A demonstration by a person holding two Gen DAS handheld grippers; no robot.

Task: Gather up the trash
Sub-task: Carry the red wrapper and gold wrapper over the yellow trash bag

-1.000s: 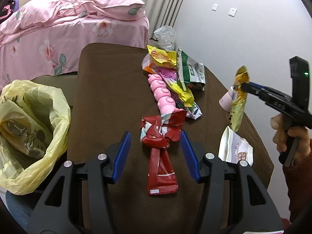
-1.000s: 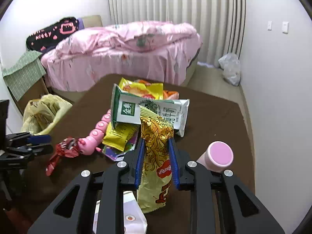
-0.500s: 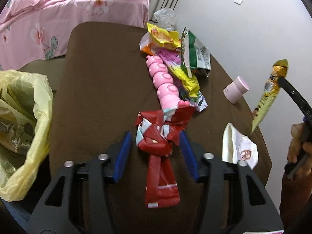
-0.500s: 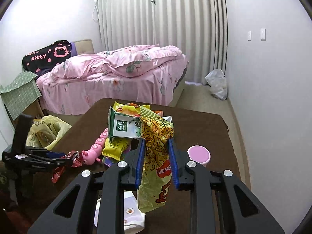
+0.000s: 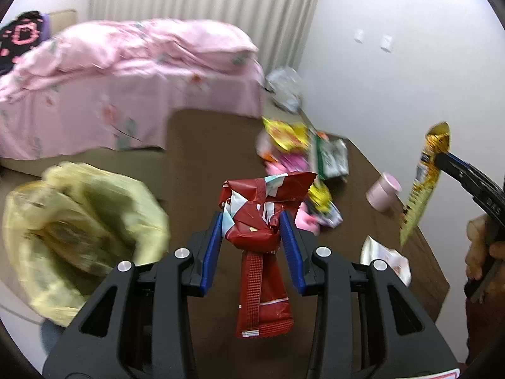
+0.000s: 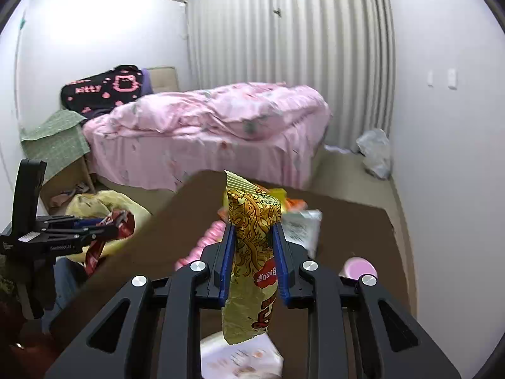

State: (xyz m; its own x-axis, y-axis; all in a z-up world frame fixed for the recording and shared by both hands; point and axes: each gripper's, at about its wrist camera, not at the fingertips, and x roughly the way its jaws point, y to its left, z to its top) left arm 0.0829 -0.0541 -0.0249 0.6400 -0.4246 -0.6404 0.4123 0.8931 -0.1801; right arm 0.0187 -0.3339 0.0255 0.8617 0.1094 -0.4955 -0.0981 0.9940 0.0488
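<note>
1. On my left sits the yellow trash bag [image 5: 85,221], wide open, down beside the brown bench [image 5: 202,164]. That is where the trash goes.
2. My left gripper [image 5: 251,230] has just been closing, and now it is squeezing a red wrapper [image 5: 258,221]. The wrapper is up off the bench and its long end hangs down.
3. In the middle of the bench there is more trash: a heap of snack bags [image 5: 303,154], a pink toy [image 5: 304,218] partly under them, a pink cup [image 5: 383,191] and a white packet [image 5: 385,254] near the front edge.
4. My right gripper [image 6: 254,252] is pinched tight on a yellow noodle bag [image 6: 252,252]. That bag is up in the air too.
5. So I think I am at the carry step. Both grippers have one thing each.
6. Next I need to swing the red wrapper over the mouth of the bag and let go. Then the noodle bag must travel across to it too.
7. The bag is soft, so I should drop things right in the middle.
</note>
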